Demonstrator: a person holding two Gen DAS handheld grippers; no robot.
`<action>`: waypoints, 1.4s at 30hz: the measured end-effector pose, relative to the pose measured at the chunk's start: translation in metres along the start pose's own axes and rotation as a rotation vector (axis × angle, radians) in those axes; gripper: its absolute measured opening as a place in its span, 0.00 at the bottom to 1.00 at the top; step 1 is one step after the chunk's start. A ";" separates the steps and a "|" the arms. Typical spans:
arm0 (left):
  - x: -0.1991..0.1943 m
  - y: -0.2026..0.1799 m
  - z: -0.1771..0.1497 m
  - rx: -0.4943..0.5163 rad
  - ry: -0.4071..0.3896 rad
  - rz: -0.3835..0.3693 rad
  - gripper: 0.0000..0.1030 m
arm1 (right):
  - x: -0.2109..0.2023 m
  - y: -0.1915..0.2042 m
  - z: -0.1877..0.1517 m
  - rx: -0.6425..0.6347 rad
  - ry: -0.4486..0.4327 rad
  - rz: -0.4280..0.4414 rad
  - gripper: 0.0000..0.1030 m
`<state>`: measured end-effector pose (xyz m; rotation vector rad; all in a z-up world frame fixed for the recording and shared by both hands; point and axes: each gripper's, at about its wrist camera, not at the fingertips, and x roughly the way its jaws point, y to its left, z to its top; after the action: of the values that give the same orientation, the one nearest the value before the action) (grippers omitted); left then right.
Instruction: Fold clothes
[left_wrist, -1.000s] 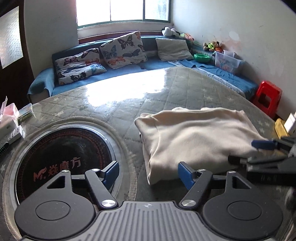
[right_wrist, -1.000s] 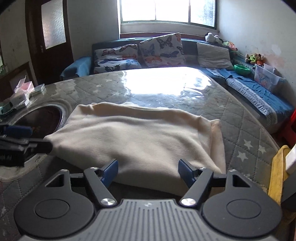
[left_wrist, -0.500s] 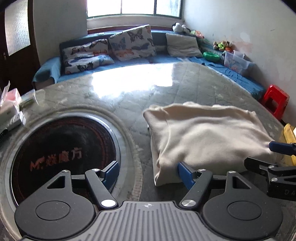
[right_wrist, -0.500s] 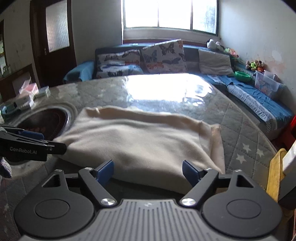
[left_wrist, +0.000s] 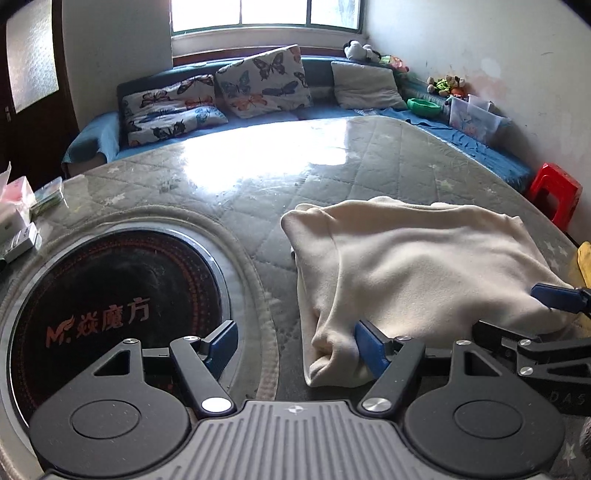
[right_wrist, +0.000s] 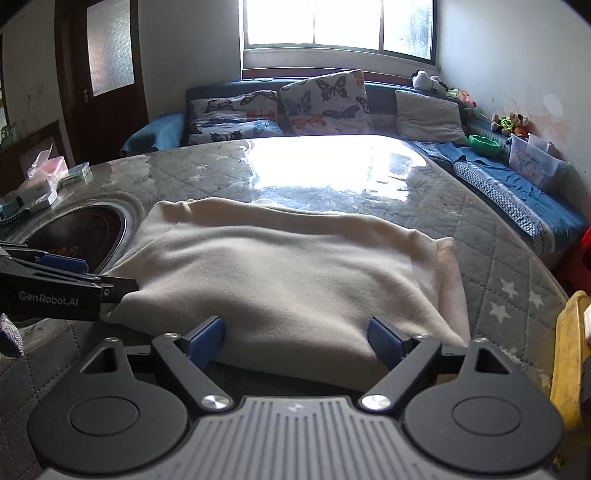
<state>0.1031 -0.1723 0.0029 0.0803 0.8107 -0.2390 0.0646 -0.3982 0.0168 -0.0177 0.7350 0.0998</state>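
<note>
A cream garment (left_wrist: 406, 266) lies folded in a thick rectangle on the grey quilted table (left_wrist: 258, 177). My left gripper (left_wrist: 295, 345) is open at the garment's near left corner. Its right blue pad (left_wrist: 367, 347) presses against the bunched cloth there, and its left pad hangs over bare table. In the right wrist view the garment (right_wrist: 288, 273) fills the middle. My right gripper (right_wrist: 295, 339) is open, with the near edge of the cloth lying between its fingers. Each gripper shows in the other's view: the right gripper (left_wrist: 532, 314), the left gripper (right_wrist: 107, 275).
A round black inlay with a red logo (left_wrist: 110, 314) is set in the table left of the garment. Small boxes (left_wrist: 18, 221) sit at the far left edge. A yellow object (right_wrist: 569, 350) stands at the right edge, a red stool (left_wrist: 554, 192) beyond. Sofa with cushions (right_wrist: 325, 103) behind.
Both grippers have closed in on the garment's near edge. The left gripper's right pad now touches the near left corner, and the right gripper's fingers have spread slightly.
</note>
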 end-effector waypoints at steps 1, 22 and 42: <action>-0.001 0.000 0.000 0.000 0.000 -0.001 0.71 | -0.001 0.000 0.001 0.003 0.001 0.002 0.87; -0.037 0.006 -0.026 0.030 -0.060 0.005 0.93 | -0.032 0.014 -0.008 0.009 -0.041 -0.035 1.00; -0.076 0.002 -0.049 0.040 -0.133 -0.023 1.00 | -0.062 0.028 -0.021 0.002 -0.076 -0.035 1.00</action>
<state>0.0188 -0.1483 0.0241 0.0921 0.6748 -0.2792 0.0021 -0.3768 0.0428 -0.0244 0.6587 0.0664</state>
